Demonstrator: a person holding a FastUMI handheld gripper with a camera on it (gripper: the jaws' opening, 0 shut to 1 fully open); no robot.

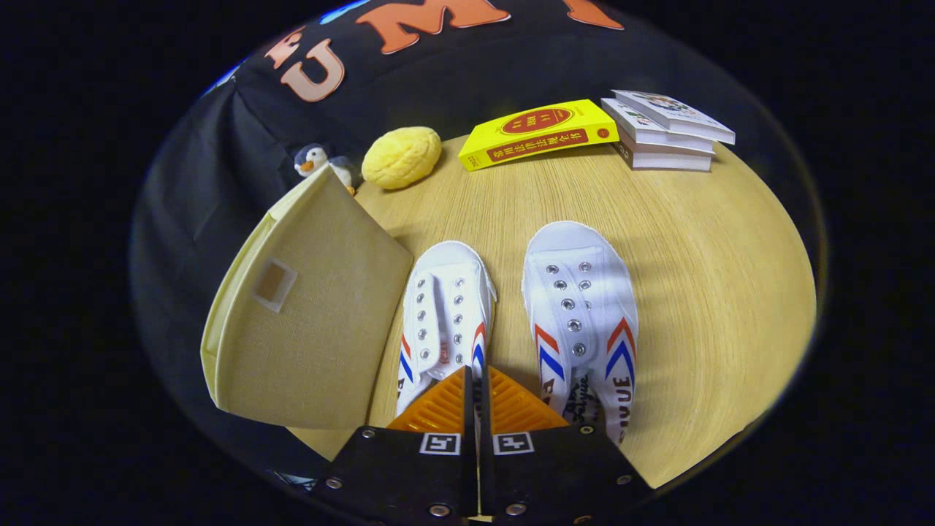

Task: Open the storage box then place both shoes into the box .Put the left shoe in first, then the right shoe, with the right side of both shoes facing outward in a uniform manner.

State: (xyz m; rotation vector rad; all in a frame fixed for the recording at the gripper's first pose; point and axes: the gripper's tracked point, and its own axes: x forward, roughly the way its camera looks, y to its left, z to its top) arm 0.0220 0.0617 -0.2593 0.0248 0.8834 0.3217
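At the bottom centre the fingers (478, 380) are clenched together on nothing above 2 white canvas shoes (511, 321), with the beige fabric box (307, 329) left on the wood-grain table (701, 292).

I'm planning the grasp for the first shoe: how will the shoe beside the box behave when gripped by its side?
The shoe beside the box looks like unlaced canvas, so its upper will probably flex under the closed gripper. Likely light. Its flat sole on the table suggests sliding rather than rolling.

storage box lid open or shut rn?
Shut: the beige fabric storage box has its flat lid down, both white canvas shoes outside. Tongs closed, empty.
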